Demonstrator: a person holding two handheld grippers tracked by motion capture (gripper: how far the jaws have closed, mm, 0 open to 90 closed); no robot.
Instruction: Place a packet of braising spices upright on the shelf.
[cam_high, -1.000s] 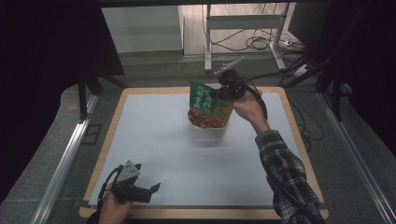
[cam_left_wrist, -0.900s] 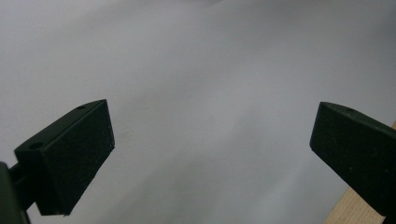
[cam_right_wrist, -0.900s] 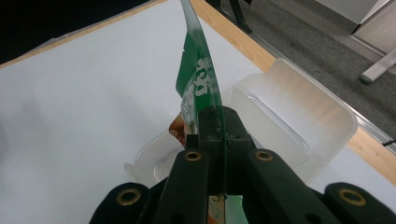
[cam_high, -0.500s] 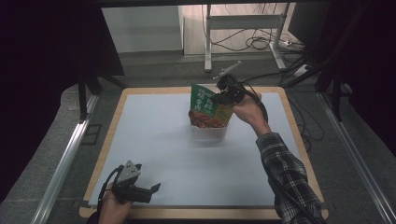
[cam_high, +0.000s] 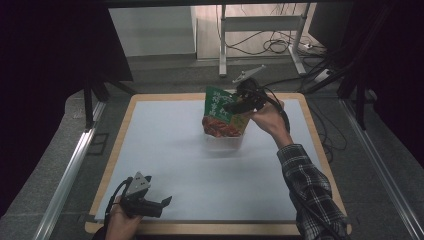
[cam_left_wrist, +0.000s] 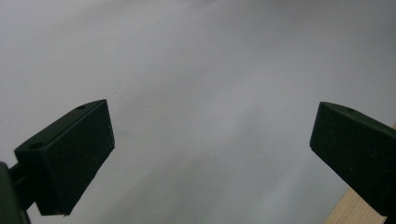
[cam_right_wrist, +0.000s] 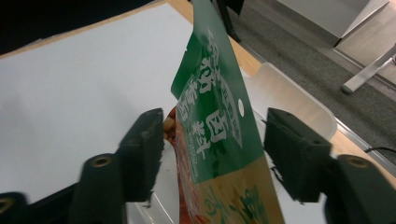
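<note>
Your right gripper (cam_high: 231, 106) is held at the far side of the table (cam_high: 150, 150), over the clear plastic container (cam_high: 227, 141). Its jaws have just been opening and now stand apart. The green and red snack pouch (cam_right_wrist: 219, 140) stands upright between them, and a gap shows on each side of the pouch in the right gripper view, so the pads do not press on it. In the high view the pouch's lower end sits in the container, directly below that gripper, with its green top reaching up to jaw level. The container's pale rim (cam_right_wrist: 299, 93) shows just beyond the right-hand jaw in the right gripper view.

Your left gripper (cam_high: 165, 201) is held low at the near edge of the table, well apart from the pouch. Its jaws stand wide open with nothing between them. The white table surface lies ahead of them, and the wooden border (cam_left_wrist: 359, 212) shows under the right-hand jaw.
</note>
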